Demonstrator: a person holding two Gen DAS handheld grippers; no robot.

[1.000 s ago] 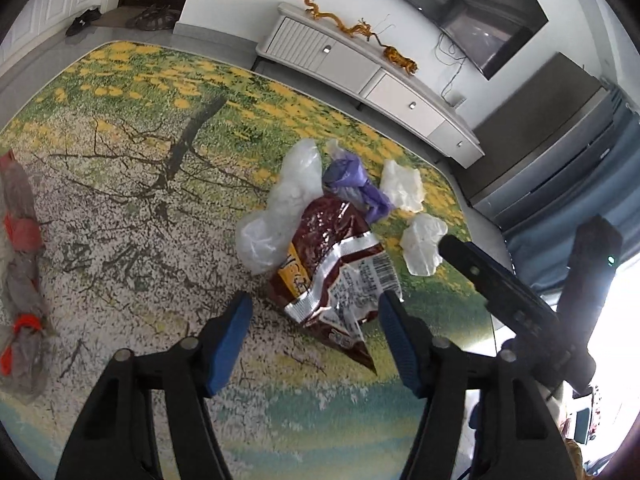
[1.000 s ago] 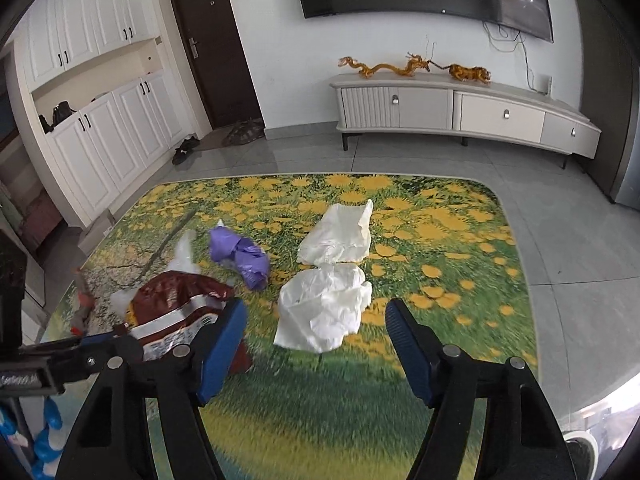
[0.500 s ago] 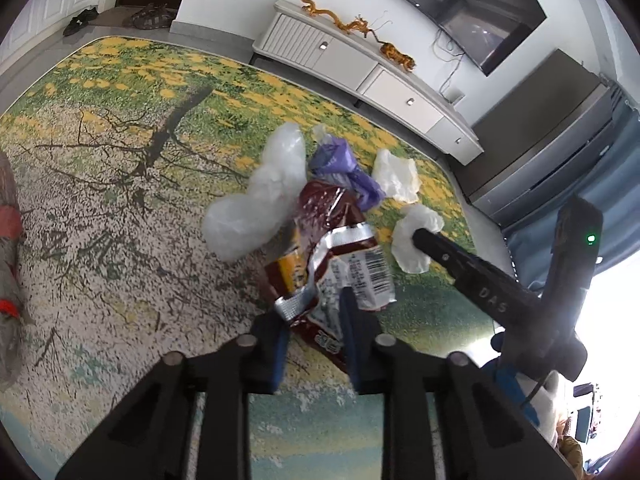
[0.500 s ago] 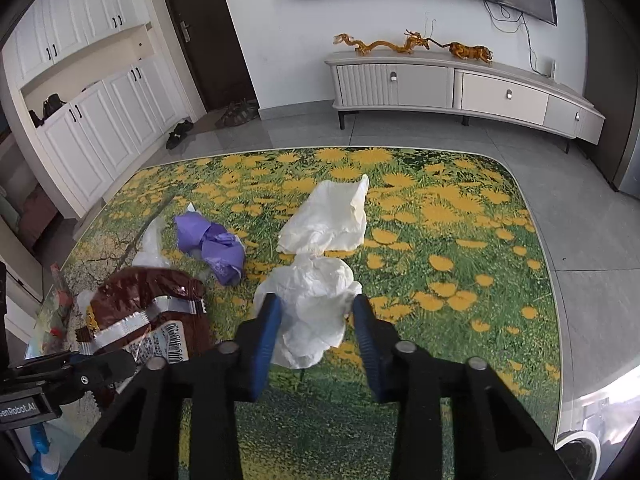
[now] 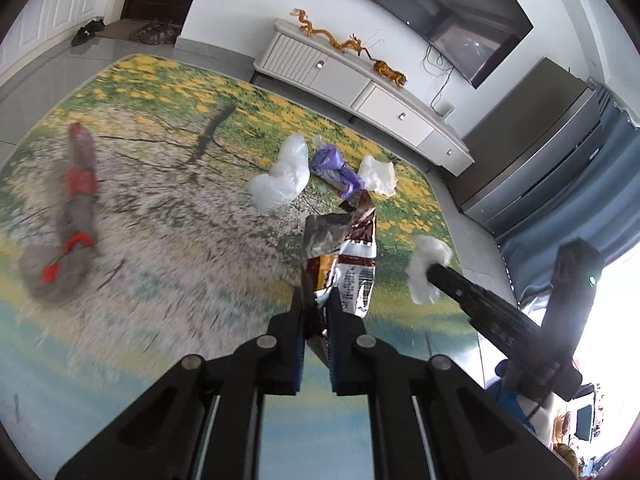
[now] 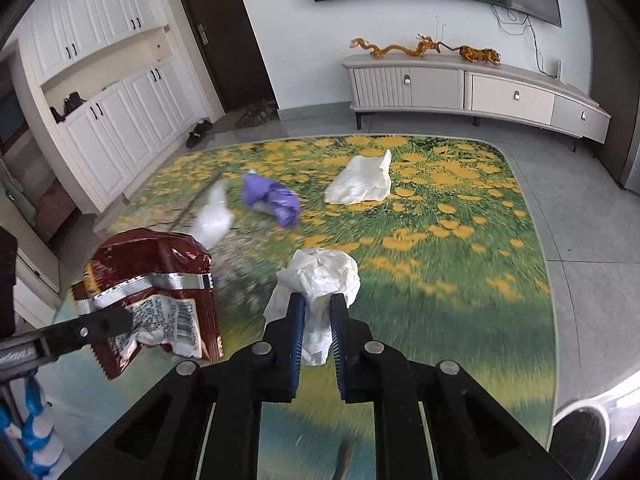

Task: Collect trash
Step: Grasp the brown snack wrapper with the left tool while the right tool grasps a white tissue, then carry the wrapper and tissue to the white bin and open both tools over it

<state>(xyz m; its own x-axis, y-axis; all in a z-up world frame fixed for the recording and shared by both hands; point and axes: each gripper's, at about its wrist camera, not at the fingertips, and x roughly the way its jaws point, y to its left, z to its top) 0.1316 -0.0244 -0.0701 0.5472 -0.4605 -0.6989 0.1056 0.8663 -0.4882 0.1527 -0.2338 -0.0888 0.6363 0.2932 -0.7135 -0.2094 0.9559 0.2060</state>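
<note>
Left tool (image 5: 318, 300) angled down over the rug (image 5: 168, 216), pinching the brown snack bag (image 5: 344, 256) clear of it. Right tool (image 6: 317, 304) tilted alike, jaws closing on crumpled white paper (image 6: 320, 272), lifted too.

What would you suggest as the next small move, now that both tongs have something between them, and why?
Probably carry both pieces up and away toward wherever the trash goes. The left tongs are shut on the brown snack wrapper, and the right tongs, just closing, pinch the crumpled white bag. Both hang above the flowered rug. No bin shows in either view, so its direction is a guess.
</note>
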